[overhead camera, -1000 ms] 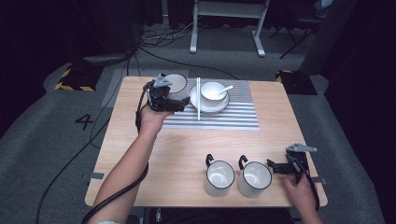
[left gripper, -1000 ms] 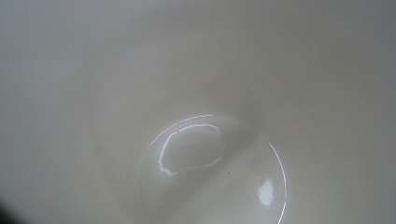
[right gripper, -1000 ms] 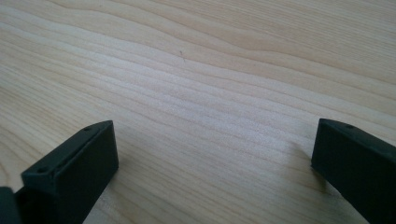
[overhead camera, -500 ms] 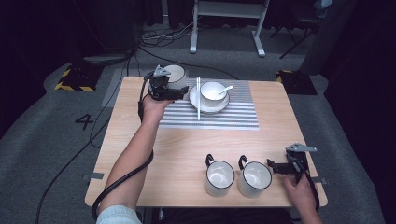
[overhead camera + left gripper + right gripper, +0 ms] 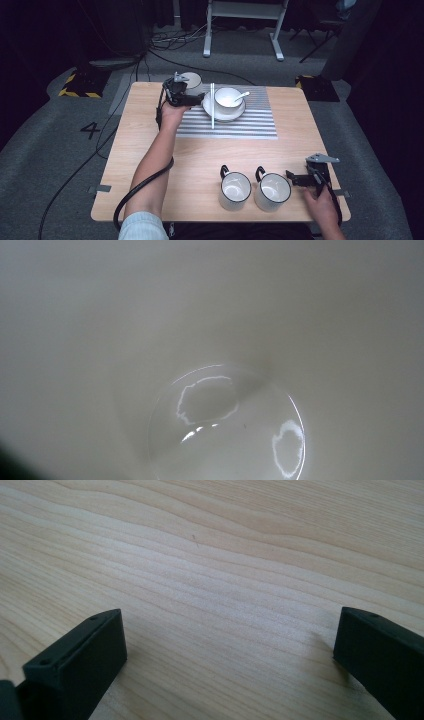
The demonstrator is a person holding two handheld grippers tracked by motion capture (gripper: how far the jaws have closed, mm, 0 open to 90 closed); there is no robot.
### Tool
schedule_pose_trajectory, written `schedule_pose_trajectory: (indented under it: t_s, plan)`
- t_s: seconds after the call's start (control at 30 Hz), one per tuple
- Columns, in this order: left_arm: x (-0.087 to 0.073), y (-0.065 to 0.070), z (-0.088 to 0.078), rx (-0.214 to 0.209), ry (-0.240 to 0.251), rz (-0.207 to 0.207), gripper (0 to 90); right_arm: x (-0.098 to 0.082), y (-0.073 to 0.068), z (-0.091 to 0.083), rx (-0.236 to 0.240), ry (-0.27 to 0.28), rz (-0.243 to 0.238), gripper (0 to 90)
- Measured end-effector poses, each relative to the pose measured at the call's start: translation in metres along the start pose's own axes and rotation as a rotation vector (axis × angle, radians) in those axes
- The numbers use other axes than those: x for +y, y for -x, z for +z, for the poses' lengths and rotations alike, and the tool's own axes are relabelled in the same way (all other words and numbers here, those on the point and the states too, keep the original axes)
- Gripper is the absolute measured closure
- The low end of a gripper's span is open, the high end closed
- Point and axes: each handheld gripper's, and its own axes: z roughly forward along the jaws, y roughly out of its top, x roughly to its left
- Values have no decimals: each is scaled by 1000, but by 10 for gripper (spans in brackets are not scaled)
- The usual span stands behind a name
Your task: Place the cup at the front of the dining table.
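My left gripper is at the far left of the striped mat, shut on a white cup that it holds above the table. The left gripper view looks straight into that cup's glossy white inside; the jaws are hidden there. Beside it a white bowl with a spoon sits on a plate, and chopsticks lie across the plate's left edge. My right gripper rests open on bare wood near the front right corner, just right of two mugs.
Two white mugs with dark handles stand side by side near the front edge of the wooden table. The right gripper is close to the table's right and front edges. Cables trail off the left side.
The left gripper has carried the white cup farther back and slightly right, toward the mat's far left corner. The right gripper and the mugs have stayed put.
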Motion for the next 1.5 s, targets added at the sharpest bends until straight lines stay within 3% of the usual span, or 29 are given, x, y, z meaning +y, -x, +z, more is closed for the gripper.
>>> schedule_pose_trajectory:
  t_s: [0.1, 0.13, 0.33, 0.4, 0.63, 0.7, 0.87, 1.0, 1.2, 1.3, 1.5]
  plan:
    - [-5, -3, 6, 10, -10, -32, 34, 0, 0, 0, 0, 0, 0, 4]
    - [-8, -5, 12, 12, -15, -72, 34, 0, 0, 0, 0, 0, 0, 4]
    - [-18, -8, 25, 60, -66, -45, 34, 0, 0, 0, 0, 0, 0, 4]
    - [-20, -9, 27, 56, -76, -44, 34, 0, 0, 0, 0, 0, 0, 4]
    - [-34, -14, 33, 67, -82, -59, 34, 0, 0, 0, 0, 0, 0, 4]
    - [-40, -14, 34, 61, -80, -92, 35, 0, 0, 0, 0, 0, 0, 4]
    - [-48, -14, 39, 55, -70, -107, 35, 0, 0, 0, -1, 0, 1, 4]
    - [-53, -10, 44, 60, -114, -55, 35, 0, 0, 0, 0, 0, 0, 5]
    - [-57, -8, 51, 27, -145, -102, 34, 0, 0, 0, 0, 0, 0, 4]
    - [-59, -4, 54, 35, -162, -65, 35, 0, 0, 0, 0, 0, 0, 4]
    - [-66, 0, 56, 26, -167, -69, 34, 0, 0, 0, 0, 0, 0, 4]
